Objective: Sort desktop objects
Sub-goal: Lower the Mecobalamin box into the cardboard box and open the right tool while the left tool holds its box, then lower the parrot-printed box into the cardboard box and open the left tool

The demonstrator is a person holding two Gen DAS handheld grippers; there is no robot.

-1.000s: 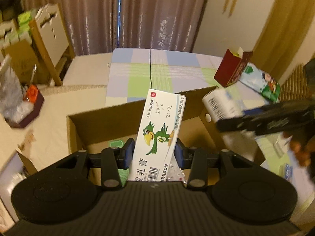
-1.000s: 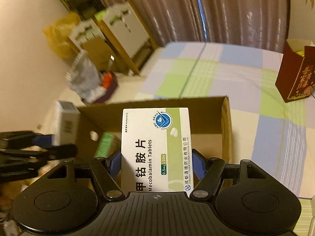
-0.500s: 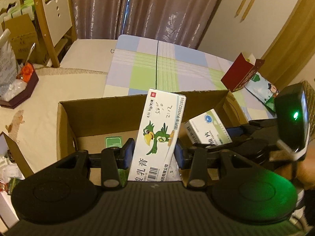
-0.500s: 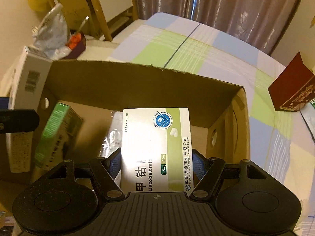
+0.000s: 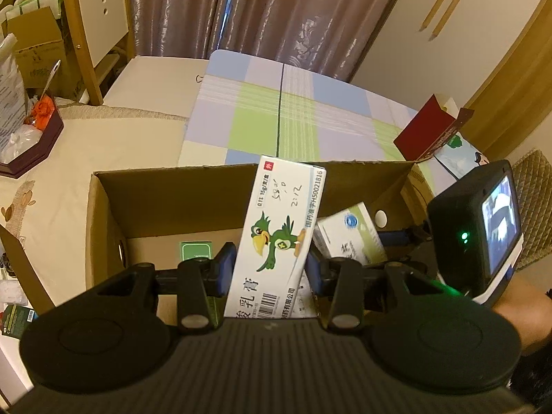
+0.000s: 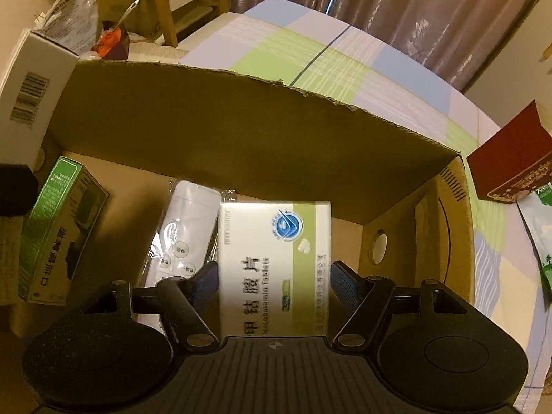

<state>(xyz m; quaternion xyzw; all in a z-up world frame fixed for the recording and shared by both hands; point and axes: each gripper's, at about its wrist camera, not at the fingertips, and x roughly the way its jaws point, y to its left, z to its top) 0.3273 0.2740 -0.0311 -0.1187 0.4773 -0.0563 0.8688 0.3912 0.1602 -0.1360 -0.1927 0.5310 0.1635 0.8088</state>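
Observation:
My left gripper (image 5: 270, 269) is shut on a white ointment box with a green parrot (image 5: 283, 238), held upright over the open cardboard box (image 5: 103, 207). My right gripper (image 6: 274, 279) has its pads spread a little off the sides of a white-and-green Mecobalamin tablet box (image 6: 276, 262), which sits low inside the cardboard box (image 6: 241, 131). That tablet box (image 5: 348, 238) and the right gripper body show at right in the left wrist view. A green box (image 6: 58, 227) and a bagged white remote (image 6: 186, 227) lie inside.
A dark red paper bag (image 5: 431, 127) and a green printed packet (image 5: 462, 155) lie on the checked tablecloth (image 5: 293, 114) behind the box. A dark tray with clutter (image 5: 31, 131) and a chair (image 5: 93, 27) stand at far left.
My right gripper has gone down into the cardboard box and its pads have spread off the tablet box. My left gripper still holds the parrot box and has shifted slightly nearer the box.

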